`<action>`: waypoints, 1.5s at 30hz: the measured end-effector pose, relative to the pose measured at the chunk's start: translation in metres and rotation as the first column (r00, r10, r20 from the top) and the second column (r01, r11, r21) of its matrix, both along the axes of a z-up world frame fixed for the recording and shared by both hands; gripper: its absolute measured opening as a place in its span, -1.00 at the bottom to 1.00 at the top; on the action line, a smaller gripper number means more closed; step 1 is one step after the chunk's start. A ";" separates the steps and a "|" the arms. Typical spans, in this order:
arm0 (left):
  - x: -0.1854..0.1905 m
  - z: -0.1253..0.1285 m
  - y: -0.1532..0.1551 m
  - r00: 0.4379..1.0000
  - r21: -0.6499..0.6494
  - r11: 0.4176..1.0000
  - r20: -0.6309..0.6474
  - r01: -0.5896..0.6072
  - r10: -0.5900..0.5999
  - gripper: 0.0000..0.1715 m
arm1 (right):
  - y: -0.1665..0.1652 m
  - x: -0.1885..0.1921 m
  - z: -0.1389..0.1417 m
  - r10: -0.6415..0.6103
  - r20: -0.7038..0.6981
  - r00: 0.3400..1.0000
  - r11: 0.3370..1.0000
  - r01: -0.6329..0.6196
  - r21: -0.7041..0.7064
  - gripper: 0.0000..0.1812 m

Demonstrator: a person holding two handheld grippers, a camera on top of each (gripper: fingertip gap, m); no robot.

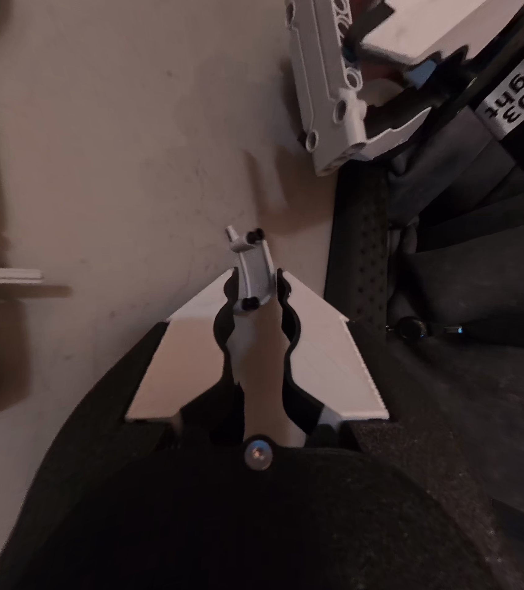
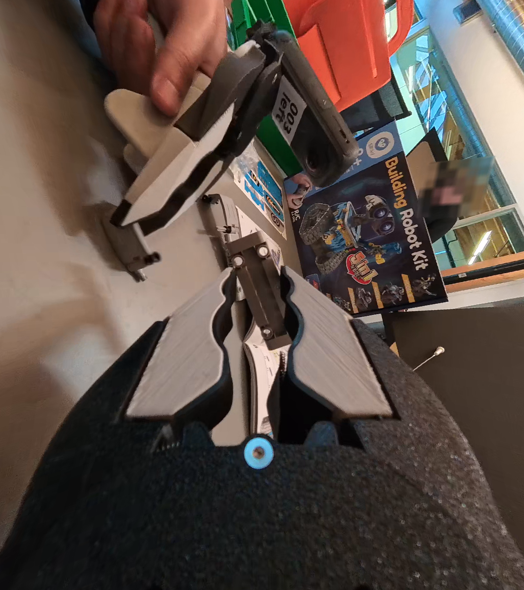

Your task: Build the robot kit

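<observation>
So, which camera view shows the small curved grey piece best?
The left wrist view: the curved grey piece sits sharp between the left gripper fingertips. In the right wrist view it is farther off, blurred, partly hidden.

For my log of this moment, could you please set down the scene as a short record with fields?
left gripper: shut on a small curved grey piece with black pins
right gripper: shut on a long grey block assembly
surface: pale tabletop
nearby: kit box standing behind, sticker sheet lying flat, open booklet beneath the right gripper
background: orange object, green object
person: hand on the left gripper's handle
</observation>
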State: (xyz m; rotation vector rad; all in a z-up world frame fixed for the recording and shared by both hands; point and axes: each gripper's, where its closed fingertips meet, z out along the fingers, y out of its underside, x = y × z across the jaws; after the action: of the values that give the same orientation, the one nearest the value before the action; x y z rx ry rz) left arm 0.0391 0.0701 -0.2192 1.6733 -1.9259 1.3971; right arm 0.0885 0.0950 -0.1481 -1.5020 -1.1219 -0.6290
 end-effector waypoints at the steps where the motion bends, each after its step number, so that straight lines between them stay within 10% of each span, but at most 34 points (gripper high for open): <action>1: 0.002 0.000 0.004 1.000 0.044 0.999 0.025 -0.004 0.003 -0.70 | 0.000 0.000 0.001 -0.003 0.003 1.000 1.000 0.003 0.006 -0.72; 9: 0.033 0.078 0.015 0.864 0.046 0.984 0.487 -0.171 0.127 -0.63 | 0.003 0.005 0.013 -0.068 0.043 0.997 0.994 0.064 0.090 -0.72; 15: 0.044 0.079 0.012 0.805 0.082 0.969 0.575 -0.233 0.145 -0.88 | 0.005 -0.002 0.017 -0.109 0.110 0.988 0.986 0.093 0.135 -0.71; 21: 0.051 0.078 0.034 0.696 0.347 0.851 0.717 -0.394 0.030 -0.92 | 0.006 0.004 0.026 -0.133 -0.225 0.965 0.988 0.147 0.046 -0.53; 24: 0.052 0.086 0.050 0.582 0.571 0.601 0.786 -0.559 -0.206 -0.92 | 0.003 0.014 0.030 -0.130 -0.632 0.764 0.981 0.008 -0.192 -0.27; 29: 0.046 0.096 0.022 0.422 0.619 0.475 0.780 -0.625 -0.462 -0.93 | -0.004 0.010 0.034 -0.353 -0.936 0.012 0.757 -0.584 -0.293 -0.10; 34: 0.043 0.103 0.017 0.386 0.606 0.467 0.784 -0.643 -0.486 -0.92 | 0.000 0.012 0.037 -0.375 -0.924 -0.066 0.747 -0.612 -0.260 -0.50; 37: 0.036 0.122 0.015 0.320 0.539 0.506 0.829 -0.673 -0.458 -0.92 | 0.003 0.028 0.042 -0.372 -0.918 -0.140 0.761 -0.612 -0.215 -0.40; 41: 0.018 0.153 -0.009 0.153 0.410 0.634 0.895 -0.655 -0.419 -0.92 | -0.020 -0.015 0.042 -0.483 -0.854 -0.193 0.521 -0.847 -0.103 -0.14; 45: 0.014 0.152 -0.023 0.130 0.408 0.674 0.896 -0.615 -0.424 -0.92 | -0.043 -0.046 0.085 -0.430 -0.843 -0.324 0.343 -0.922 0.180 -0.29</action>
State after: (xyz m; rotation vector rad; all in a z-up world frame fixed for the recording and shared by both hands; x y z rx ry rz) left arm 0.0531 0.0475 -0.0670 0.8425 -3.6612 2.4340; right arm 0.0429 0.0525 -0.0634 -1.3271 -0.2708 2.0221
